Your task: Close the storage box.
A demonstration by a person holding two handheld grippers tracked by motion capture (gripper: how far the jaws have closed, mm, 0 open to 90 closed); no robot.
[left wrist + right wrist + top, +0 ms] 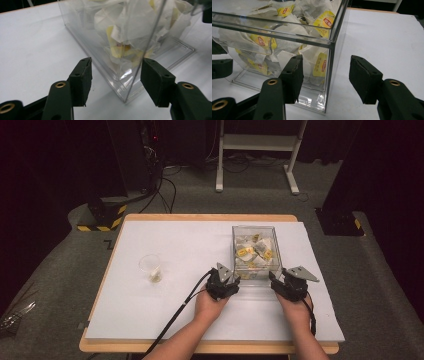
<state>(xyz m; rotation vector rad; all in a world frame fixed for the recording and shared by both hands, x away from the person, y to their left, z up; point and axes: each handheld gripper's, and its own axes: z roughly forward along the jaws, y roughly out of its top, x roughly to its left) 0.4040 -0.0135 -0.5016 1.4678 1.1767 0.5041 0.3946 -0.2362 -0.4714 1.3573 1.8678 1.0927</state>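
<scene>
Left tongs gaping — right tongs too, box corners between, seemingly untouched

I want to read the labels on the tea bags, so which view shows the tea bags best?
The right gripper view: the tea bags sit close behind the clear box wall, with yellow tags and red print visible. The left gripper view shows them blurred, paper and yellow patches only. The high view shows the whole pile from above, too small to read.

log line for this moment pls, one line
left gripper: open, at near left corner of clear plastic box of tea bags | right gripper: open, at near right corner | small clear cup: apart, left
</scene>
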